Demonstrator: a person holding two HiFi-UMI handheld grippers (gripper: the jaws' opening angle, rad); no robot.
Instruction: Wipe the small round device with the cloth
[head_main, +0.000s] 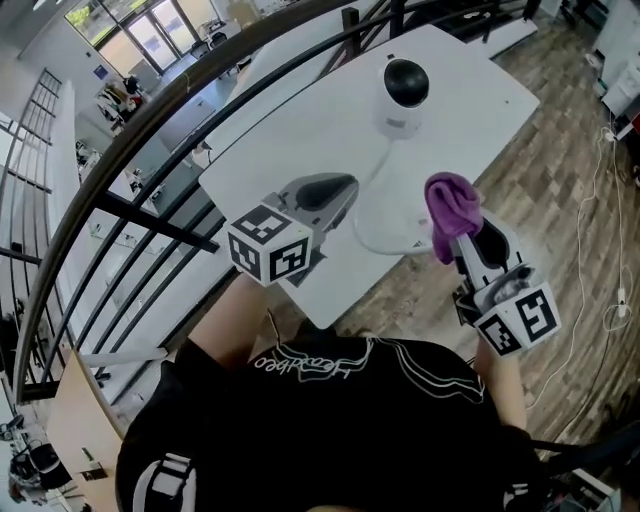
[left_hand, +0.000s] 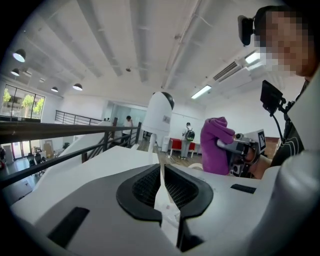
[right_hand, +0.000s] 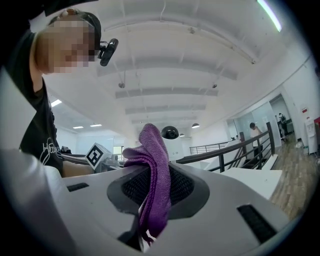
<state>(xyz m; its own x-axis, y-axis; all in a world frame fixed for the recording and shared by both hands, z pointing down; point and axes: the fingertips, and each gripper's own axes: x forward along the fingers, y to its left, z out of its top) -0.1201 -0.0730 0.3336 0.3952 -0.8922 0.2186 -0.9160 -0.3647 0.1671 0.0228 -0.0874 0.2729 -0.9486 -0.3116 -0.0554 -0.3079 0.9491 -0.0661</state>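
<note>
The small round device (head_main: 404, 94), white with a black dome, stands upright at the far side of the white table (head_main: 290, 120). My right gripper (head_main: 462, 238) is shut on a purple cloth (head_main: 452, 208), whose bunched end sticks up past the fingertips, short of the device and to its right. My left gripper (head_main: 345, 190) hovers over the table's near part, shut, with nothing seen held. In the left gripper view the device (left_hand: 159, 116) rises beyond the shut jaws, with the cloth (left_hand: 215, 146) to its right. In the right gripper view the cloth (right_hand: 154, 172) hangs between the jaws and partly hides the device (right_hand: 171, 136).
A white cable (head_main: 372, 178) runs from the device toward the table's near edge and loops there. A dark metal railing (head_main: 150, 130) borders the table's left side. Wood floor (head_main: 560, 150) lies to the right. People stand in the hall behind.
</note>
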